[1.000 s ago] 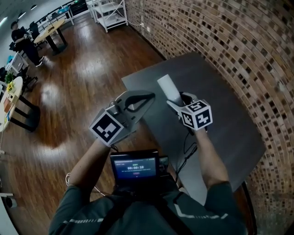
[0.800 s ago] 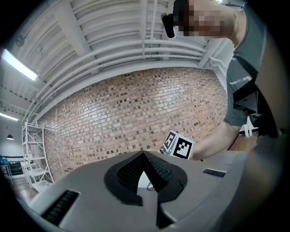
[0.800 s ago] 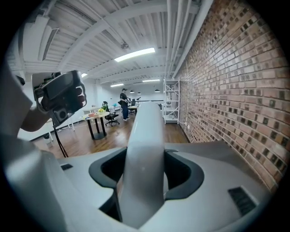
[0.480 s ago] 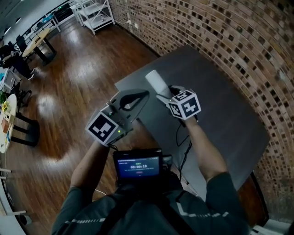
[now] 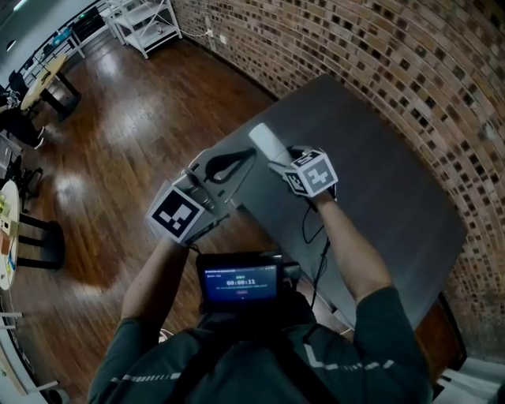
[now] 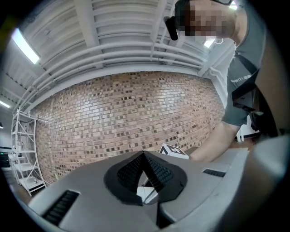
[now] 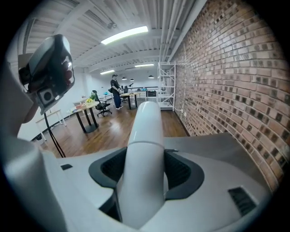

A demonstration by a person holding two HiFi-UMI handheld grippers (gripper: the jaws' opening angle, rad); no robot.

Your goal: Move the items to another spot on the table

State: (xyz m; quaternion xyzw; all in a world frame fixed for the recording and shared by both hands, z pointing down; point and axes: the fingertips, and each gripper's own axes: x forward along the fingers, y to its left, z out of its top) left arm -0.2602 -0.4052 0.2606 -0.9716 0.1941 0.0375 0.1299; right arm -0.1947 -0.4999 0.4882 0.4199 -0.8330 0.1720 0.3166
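A white cylinder-shaped bottle (image 5: 265, 141) sticks up and away from my right gripper (image 5: 282, 160), over the left part of the dark grey table (image 5: 379, 181). In the right gripper view both dark pads press on the white bottle (image 7: 145, 145), so my right gripper (image 7: 145, 174) is shut on it. My left gripper (image 5: 248, 158) hovers just left of the bottle, over the table's near-left edge. Its pads meet at the tip in the left gripper view, so my left gripper (image 6: 144, 159) is shut and holds nothing. The right gripper's marker cube (image 6: 174, 152) shows beyond it.
A curved brick wall (image 5: 410, 71) runs along the table's far side. A wooden floor (image 5: 118, 118) lies to the left, with a white shelf rack (image 5: 146, 20) and desks far off. A small screen (image 5: 241, 282) sits at the person's chest.
The head camera's view has shifted a little. The right gripper still grips the white bottle and the left gripper still hovers shut beside it, both drawn slightly nearer the table's near-left edge.
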